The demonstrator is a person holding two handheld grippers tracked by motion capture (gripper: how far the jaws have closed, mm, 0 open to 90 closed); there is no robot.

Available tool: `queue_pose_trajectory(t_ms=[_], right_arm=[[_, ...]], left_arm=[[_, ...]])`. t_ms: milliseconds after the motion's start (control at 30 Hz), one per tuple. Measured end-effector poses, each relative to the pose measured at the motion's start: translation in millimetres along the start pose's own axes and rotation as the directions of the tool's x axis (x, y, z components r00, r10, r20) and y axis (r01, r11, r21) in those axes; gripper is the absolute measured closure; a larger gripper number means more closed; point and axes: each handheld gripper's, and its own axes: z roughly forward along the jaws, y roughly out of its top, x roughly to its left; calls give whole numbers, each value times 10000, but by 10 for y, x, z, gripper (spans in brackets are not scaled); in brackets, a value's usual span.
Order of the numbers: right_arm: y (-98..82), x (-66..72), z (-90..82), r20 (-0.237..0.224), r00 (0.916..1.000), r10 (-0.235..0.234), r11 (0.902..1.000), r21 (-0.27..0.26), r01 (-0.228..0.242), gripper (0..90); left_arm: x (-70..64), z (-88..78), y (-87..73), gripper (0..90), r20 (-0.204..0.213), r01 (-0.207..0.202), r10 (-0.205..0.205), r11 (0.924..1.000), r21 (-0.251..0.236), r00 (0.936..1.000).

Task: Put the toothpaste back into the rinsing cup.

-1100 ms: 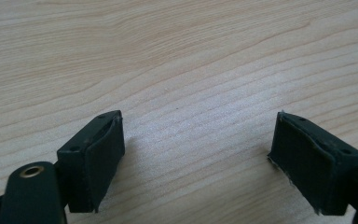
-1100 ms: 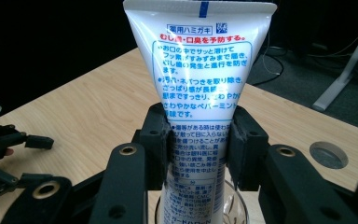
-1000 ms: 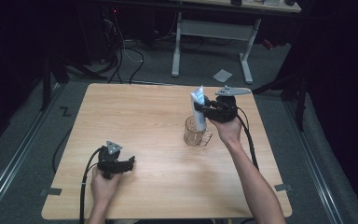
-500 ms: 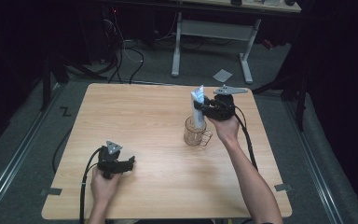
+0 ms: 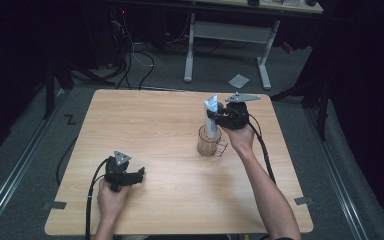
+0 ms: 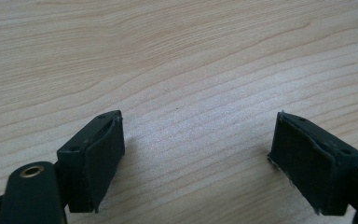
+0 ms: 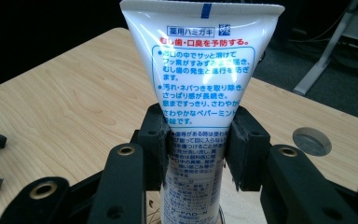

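The right gripper (image 5: 219, 116) stands over the far right part of the wooden table (image 5: 155, 120), and its fingers (image 7: 154, 140) are clenched on a white tube (image 7: 200, 84) printed with blue and red text. In the right gripper view the tube stands upright between the two fingers, one pad pressing each side of its lower body just below the middle, while the wide flat crimped end with a blue mark rises well above them. The tube's lower end reaches down past the fingers toward the rim of a clear glass (image 5: 209, 141). From the high view, the tube (image 5: 211, 116) stands with its lower part inside that glass, which sits on the table just left of the person's right hand (image 5: 241, 137); the glass has a thin wire handle on its right side.

The left gripper (image 5: 141, 175) rests on the near left part of the table, well apart from the glass and tube. In the left gripper view its fingers (image 6: 100, 158) are released, spread wide over bare wood grain with nothing between them. A round metal disc (image 7: 311, 141) sits in the table top to the right of the tube in the right gripper view
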Motion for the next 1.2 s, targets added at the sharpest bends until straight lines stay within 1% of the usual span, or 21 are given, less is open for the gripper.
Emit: queue_pose_trajectory(t_ms=[233,367,733,1000,1200], right_arm=[[-29,15,59,-10,10000,-67,9996,263,67,623],[-38,33,87,20,9998,-209,9991,379,208,622],[-81,62,138,-71,9996,-286,9974,657,290,620],[-187,56,157,-88,9999,-119,9965,830,126,619],[-227,73,178,-145,9997,-182,9946,1021,196,618]], left_arm=[[0,-1,0,176,1,-8,8,10000,5,10000],[1,-1,0,176,2,-10,10,10000,6,10000],[0,-1,0,177,7,-4,4,10000,1,10000],[0,0,0,176,3,-4,4,10000,-1,10000],[-1,0,0,176,4,-3,3,10000,-1,10000]])
